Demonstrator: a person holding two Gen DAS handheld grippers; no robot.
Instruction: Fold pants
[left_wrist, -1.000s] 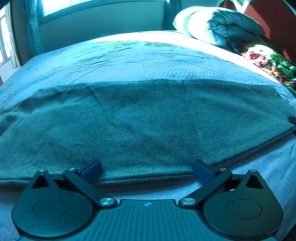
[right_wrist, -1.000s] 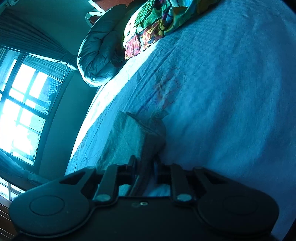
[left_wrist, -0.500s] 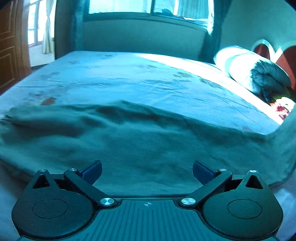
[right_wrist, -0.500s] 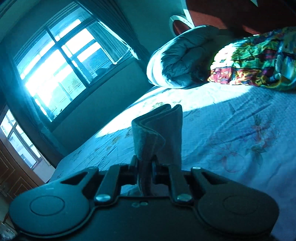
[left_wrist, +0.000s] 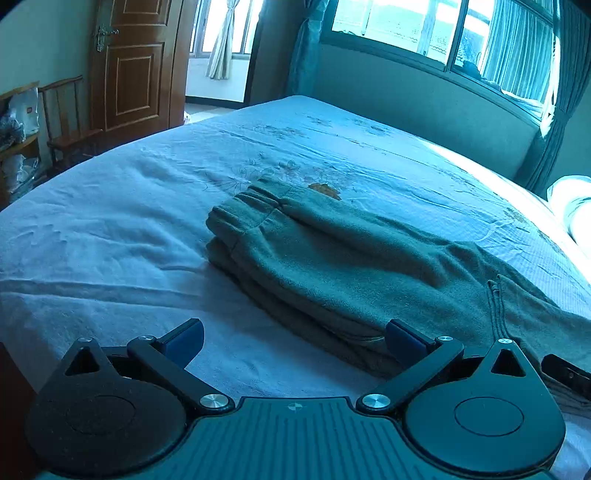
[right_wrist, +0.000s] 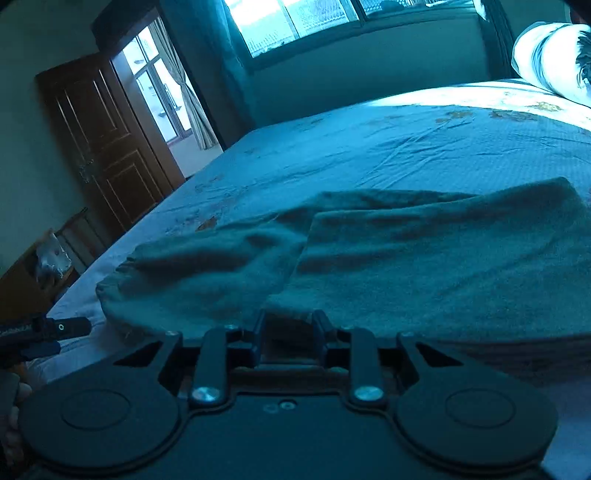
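Wide bare bedsheet (left_wrist: 110, 236) stretches ahead of the left gripper (left_wrist: 295, 341), whose jaws stand spread over it, nothing between them. Just to its right the stacked pants (left_wrist: 332, 254) rise as a soft ridge, blocking that side. The right gripper (right_wrist: 289, 325) is pinched onto the pants' near edge, cloth filling its front. Beyond the pants, bare sheet runs to the wall under the window (right_wrist: 295, 22). A rolled duvet (right_wrist: 550, 55) stands at the far right, a chair (left_wrist: 70, 122) and wooden door (left_wrist: 136, 70) off the bed's left.
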